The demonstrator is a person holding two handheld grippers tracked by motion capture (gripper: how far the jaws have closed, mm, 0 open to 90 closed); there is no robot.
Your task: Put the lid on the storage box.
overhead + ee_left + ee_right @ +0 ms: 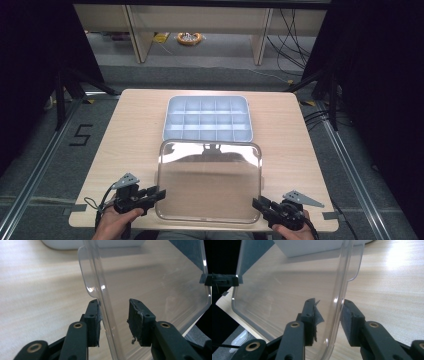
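Observation:
A clear plastic lid (209,182) with rounded corners lies over the near half of the wooden table (135,130). My left gripper (159,194) is shut on its near left edge. In the left gripper view the lid's rim (100,290) runs between the two black pads (93,315). My right gripper (256,204) is shut on the near right edge, and the right gripper view has the lid's wall (339,297) between its pads (348,315). Behind the lid sits a pale blue tray (207,98) divided into several empty compartments.
The table's front edge runs just below both hands. Dark floor with metal rails flanks the table on either side. Beyond the far edge stand desk legs, loose cables and a yellow coil on the floor.

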